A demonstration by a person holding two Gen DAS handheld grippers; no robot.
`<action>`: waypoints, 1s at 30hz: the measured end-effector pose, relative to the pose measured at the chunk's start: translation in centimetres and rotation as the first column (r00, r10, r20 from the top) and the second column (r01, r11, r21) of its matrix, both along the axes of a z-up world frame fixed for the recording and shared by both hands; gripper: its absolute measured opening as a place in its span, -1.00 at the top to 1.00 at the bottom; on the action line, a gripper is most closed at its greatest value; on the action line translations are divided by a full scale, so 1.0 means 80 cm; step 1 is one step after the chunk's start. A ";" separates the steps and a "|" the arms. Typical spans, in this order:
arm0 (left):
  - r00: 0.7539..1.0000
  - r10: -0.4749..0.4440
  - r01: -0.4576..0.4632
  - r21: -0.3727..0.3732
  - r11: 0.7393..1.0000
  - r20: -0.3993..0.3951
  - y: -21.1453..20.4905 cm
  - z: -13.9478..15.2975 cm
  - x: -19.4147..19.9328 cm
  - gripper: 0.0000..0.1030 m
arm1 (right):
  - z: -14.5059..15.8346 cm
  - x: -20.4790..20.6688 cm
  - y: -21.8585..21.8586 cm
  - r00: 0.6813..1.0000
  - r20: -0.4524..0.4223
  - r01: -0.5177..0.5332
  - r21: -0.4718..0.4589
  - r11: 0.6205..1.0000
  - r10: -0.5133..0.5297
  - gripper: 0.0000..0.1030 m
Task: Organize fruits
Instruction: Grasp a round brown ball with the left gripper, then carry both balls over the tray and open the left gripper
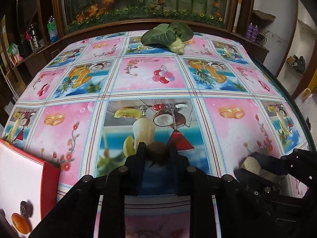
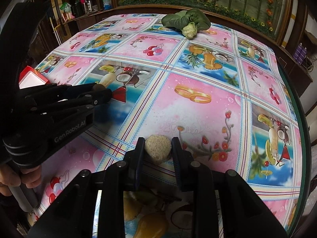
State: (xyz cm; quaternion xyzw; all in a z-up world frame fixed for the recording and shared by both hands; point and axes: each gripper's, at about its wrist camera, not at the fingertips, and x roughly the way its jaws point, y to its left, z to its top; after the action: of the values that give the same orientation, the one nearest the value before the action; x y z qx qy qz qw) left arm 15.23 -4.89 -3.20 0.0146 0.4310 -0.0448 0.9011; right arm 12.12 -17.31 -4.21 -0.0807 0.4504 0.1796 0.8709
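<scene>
My left gripper [image 1: 157, 150] is shut on a small round brown fruit [image 1: 157, 151] and holds it just above the tablecloth; it also shows in the right wrist view [image 2: 102, 92] at the left. My right gripper [image 2: 158, 148] is shut on a pale beige rough-skinned round piece [image 2: 158, 148], low over the table; it shows in the left wrist view [image 1: 251, 163] at the lower right. A red box with a white inside [image 1: 21, 178] at the lower left holds an orange fruit [image 1: 20, 223] and a dark fruit [image 1: 26, 209].
A leafy green vegetable with a pale stem [image 1: 168, 34] lies at the table's far edge, also in the right wrist view [image 2: 187, 22]. The patterned pink and blue tablecloth [image 1: 148, 75] covers the table. A wooden cabinet with bottles [image 1: 39, 35] stands behind.
</scene>
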 end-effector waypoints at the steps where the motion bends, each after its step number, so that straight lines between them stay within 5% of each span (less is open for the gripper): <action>1: 1.000 0.005 -0.005 0.003 1.000 0.003 0.001 0.002 -0.002 0.57 | 0.000 0.000 0.000 1.000 -0.001 0.000 0.003 1.000 0.000 0.44; 10: 0.997 0.002 -0.005 0.039 0.999 0.078 0.005 0.038 -0.059 0.57 | 0.001 0.009 -0.014 0.999 -0.036 0.029 0.085 0.996 -0.026 0.45; 21: 0.969 0.067 -0.087 0.075 0.993 0.238 0.060 0.109 -0.156 0.58 | 0.008 0.016 -0.037 0.986 0.034 0.155 0.131 0.979 -0.161 0.45; 30: 0.945 0.166 -0.197 0.086 0.977 0.281 0.124 0.121 -0.192 0.58 | 0.044 -0.019 -0.004 0.989 0.069 0.099 0.334 0.937 -0.130 0.45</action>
State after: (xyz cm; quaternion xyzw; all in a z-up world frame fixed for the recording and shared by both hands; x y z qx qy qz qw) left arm -0.17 5.03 6.44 0.0318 0.3042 0.0652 0.9499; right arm 10.56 -17.66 -0.67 0.0843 0.3783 0.1975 0.9004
